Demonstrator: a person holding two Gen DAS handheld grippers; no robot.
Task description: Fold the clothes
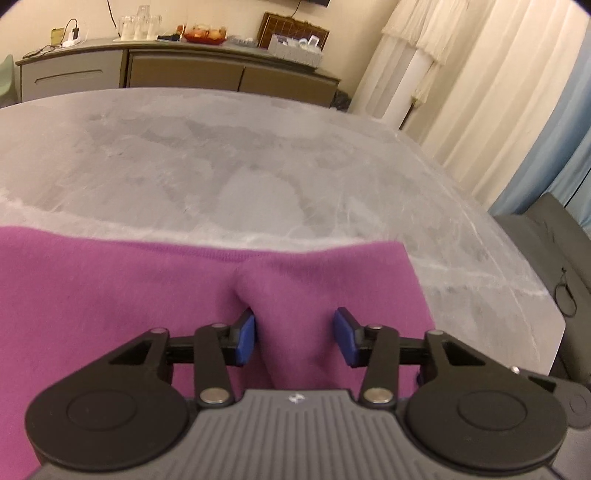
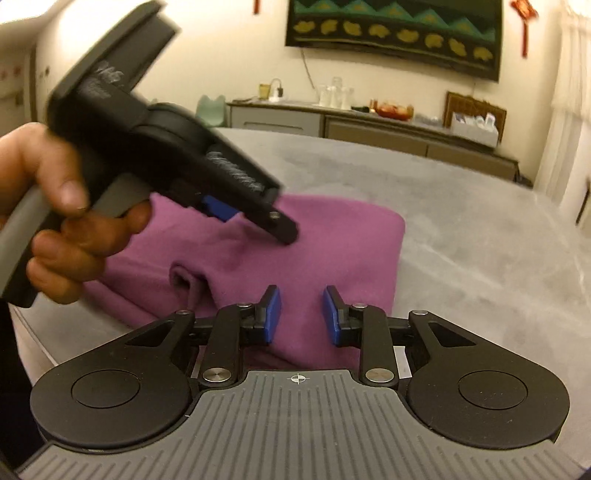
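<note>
- left wrist view: the left gripper (image 1: 294,338) hangs over a purple garment (image 1: 110,295) spread on a grey marbled table (image 1: 258,166), its blue-padded fingers (image 1: 245,338) set apart with nothing between them but the cloth below.
- a raised crease in the garment runs up from beside the left-hand pad, and the garment's far hem lies straight across the tabletop.
- at the back, a long sideboard (image 1: 177,70) carries glassware (image 1: 138,24) and a red bowl (image 1: 204,34); pale curtains (image 1: 480,92) hang at the right, and a dark sofa (image 1: 546,240) sits beyond the table's right edge.
- right wrist view: the right gripper (image 2: 301,315) sits low over the near part of the same garment (image 2: 332,251), its blue pads (image 2: 272,314) parted and gripping nothing.
- the garment lies folded into a thick block near the table's (image 2: 461,240) front edge, with a small tuck of fabric (image 2: 188,280) just left of the pads.
- a hand (image 2: 62,221) at the left holds the other gripper (image 2: 221,212) tilted down toward the garment's far side; that tool is motion-blurred, and whether it touches the cloth cannot be told.
- a dark patterned wall hanging (image 2: 395,33) fills the wall behind.
</note>
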